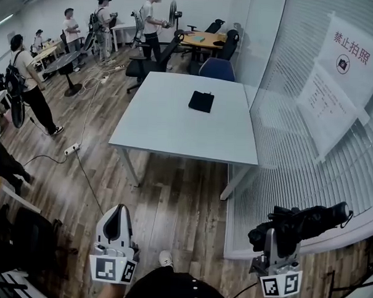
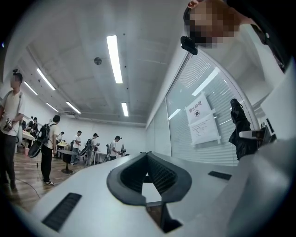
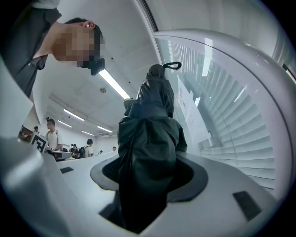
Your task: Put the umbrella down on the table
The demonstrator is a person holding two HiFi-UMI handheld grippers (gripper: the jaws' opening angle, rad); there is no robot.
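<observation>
A folded black umbrella [image 1: 303,223] lies across my right gripper [image 1: 273,234], whose jaws are shut on its bunched fabric. In the right gripper view the umbrella [image 3: 150,134] rises out of the jaws with its strap loop at the top. The umbrella [image 2: 240,129] also shows at the right of the left gripper view. My left gripper [image 1: 115,224] is shut and holds nothing, its tips [image 2: 147,154] meeting. Both grippers are low over the wooden floor, short of the grey table [image 1: 169,129] ahead.
A flat black item [image 1: 201,101] lies on the table's far part. A glass partition with blinds and paper notices [image 1: 327,102] runs along the right. Office chairs [image 1: 217,69] stand behind the table. Several people [image 1: 29,83] stand at the left, and a power strip with cable [image 1: 71,149] lies on the floor.
</observation>
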